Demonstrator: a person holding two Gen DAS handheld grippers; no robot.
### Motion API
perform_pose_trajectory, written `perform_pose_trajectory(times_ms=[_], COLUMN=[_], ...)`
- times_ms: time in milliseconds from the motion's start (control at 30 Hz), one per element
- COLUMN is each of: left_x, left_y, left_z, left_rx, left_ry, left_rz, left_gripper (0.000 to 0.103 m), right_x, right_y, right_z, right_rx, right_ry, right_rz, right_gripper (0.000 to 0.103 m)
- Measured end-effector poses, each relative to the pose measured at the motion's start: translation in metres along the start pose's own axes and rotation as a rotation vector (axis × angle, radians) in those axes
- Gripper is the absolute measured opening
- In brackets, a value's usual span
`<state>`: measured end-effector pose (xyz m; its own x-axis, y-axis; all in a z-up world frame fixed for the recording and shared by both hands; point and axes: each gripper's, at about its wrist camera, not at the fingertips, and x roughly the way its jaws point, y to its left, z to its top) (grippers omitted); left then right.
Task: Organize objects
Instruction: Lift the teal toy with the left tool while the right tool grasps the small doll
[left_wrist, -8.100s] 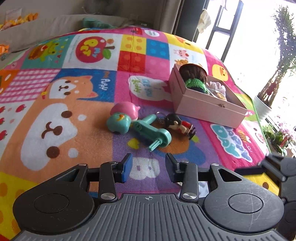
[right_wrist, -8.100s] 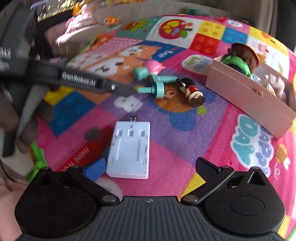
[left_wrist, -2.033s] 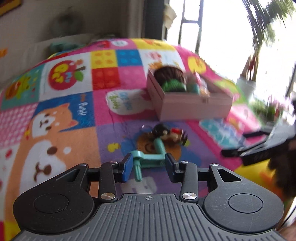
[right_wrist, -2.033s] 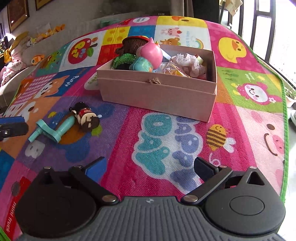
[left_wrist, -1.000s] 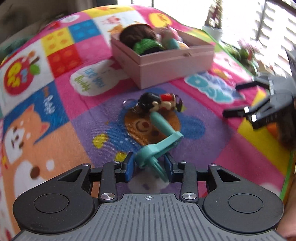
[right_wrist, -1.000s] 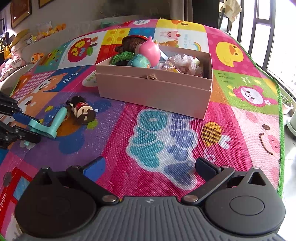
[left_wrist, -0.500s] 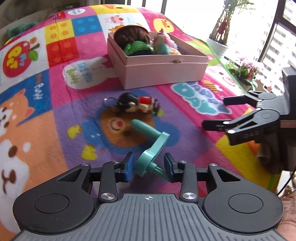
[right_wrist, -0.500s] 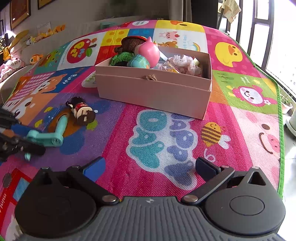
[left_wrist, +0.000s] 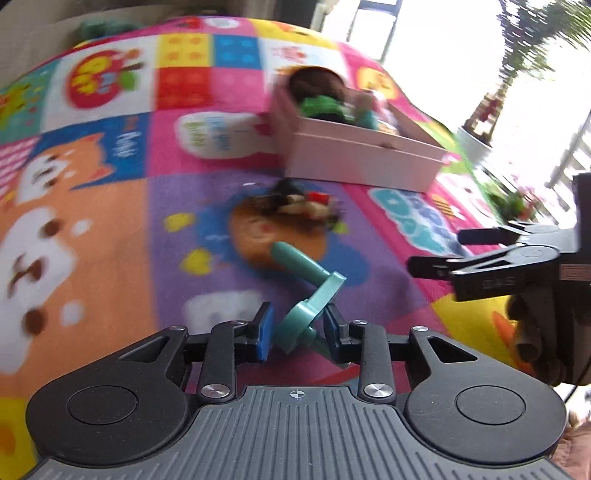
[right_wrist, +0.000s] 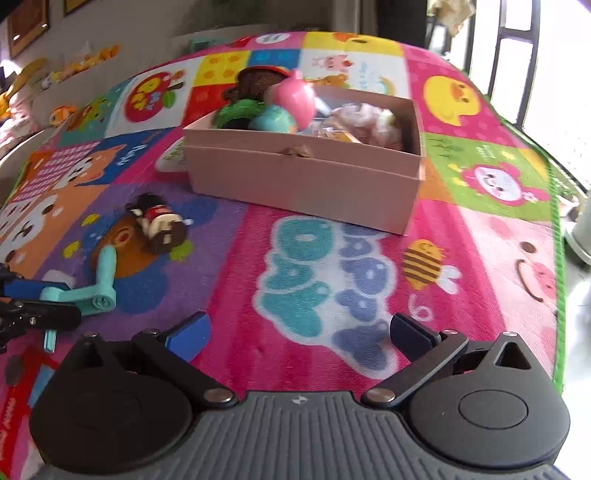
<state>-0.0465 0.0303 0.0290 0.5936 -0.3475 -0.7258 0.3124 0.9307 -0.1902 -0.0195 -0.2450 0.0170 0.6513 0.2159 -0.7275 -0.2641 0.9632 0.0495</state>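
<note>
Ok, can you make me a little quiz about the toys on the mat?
1. True or false: the teal crank toy lies inside the pink box.
2. Which gripper has the crank toy between its jaws: A) left gripper B) right gripper?
3. Fill in: the little doll keychain lies on the ____, outside the box.

Key:
1. False; it is outside the box, over the play mat.
2. A; its jaws are closing around it, while the right gripper's stand open and empty.
3. mat

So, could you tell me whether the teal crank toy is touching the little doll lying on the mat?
Apart. The right wrist view shows mat between the teal crank toy and the doll.
</note>
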Motion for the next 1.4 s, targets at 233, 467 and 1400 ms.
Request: perform_pose_trajectory(times_ms=[233,467,1400], left_x=[-0.017,-0.018,-0.02], left_y=[0.018,0.023,0.035], left_z=[-0.012,-0.014,-0.029], left_rx=[-0.091,-0.147,-0.168], left_ry=[-0.048,-0.07,-0.165], left_rz=[0.141,0.13,0.058], left_gripper=[0.027,0.028,0.028], right_x=[0.012,0.038,-0.016], right_y=[0.048,0.099,0.102], right_z=[0.031,0.053,0.014], right_rx=[-0.175,-0.366,-0.245], right_ry=[-0.084,-0.099,0.115], right_rz=[0.046,0.071,0.064], right_gripper=[0.102,0.077,0.047])
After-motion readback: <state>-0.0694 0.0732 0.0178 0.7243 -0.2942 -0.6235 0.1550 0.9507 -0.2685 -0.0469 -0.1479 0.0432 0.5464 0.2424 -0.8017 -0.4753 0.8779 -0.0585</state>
